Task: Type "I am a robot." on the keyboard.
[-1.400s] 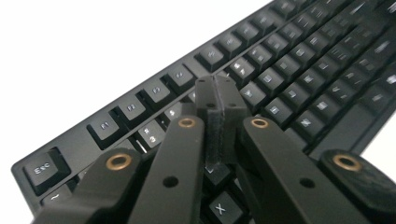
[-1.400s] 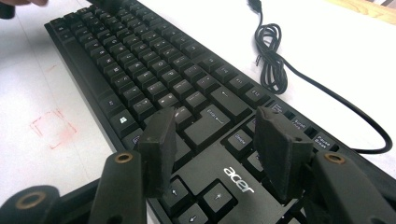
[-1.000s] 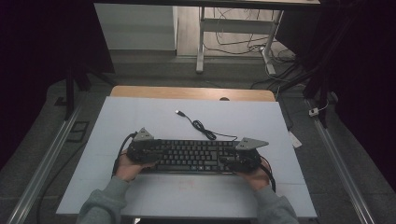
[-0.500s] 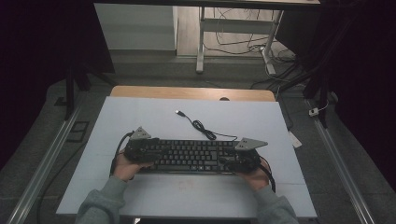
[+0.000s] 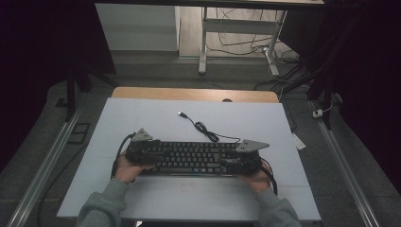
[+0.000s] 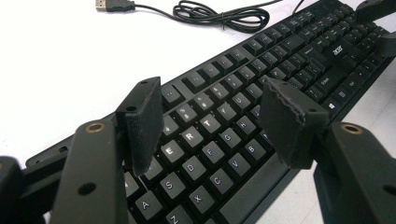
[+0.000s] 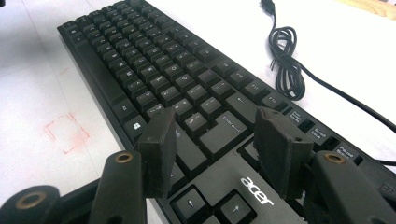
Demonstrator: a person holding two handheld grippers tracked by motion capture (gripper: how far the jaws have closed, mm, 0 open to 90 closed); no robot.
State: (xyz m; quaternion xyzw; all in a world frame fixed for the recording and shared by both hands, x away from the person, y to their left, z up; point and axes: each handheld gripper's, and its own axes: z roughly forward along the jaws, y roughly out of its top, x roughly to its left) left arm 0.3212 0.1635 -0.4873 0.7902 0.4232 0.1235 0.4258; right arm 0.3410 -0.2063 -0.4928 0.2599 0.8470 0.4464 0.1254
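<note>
Two grippers over keyboard point(image 5: 191, 157) ends, left gripper point(image 6: 212, 126) apart, right gripper point(image 7: 217, 149) apart

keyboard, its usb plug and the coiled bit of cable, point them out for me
keyboard point(image 5: 191, 157), high view, on the middle key rows
usb plug point(image 6: 106, 4), left gripper view, on its metal end
coiled cable point(image 7: 287, 70), right gripper view, on the bundled loops

You have nudged the flat black plastic keyboard point(image 5: 191, 157) slightly toward the frame's lower edge, both hand-held grippers moving with it.
</note>
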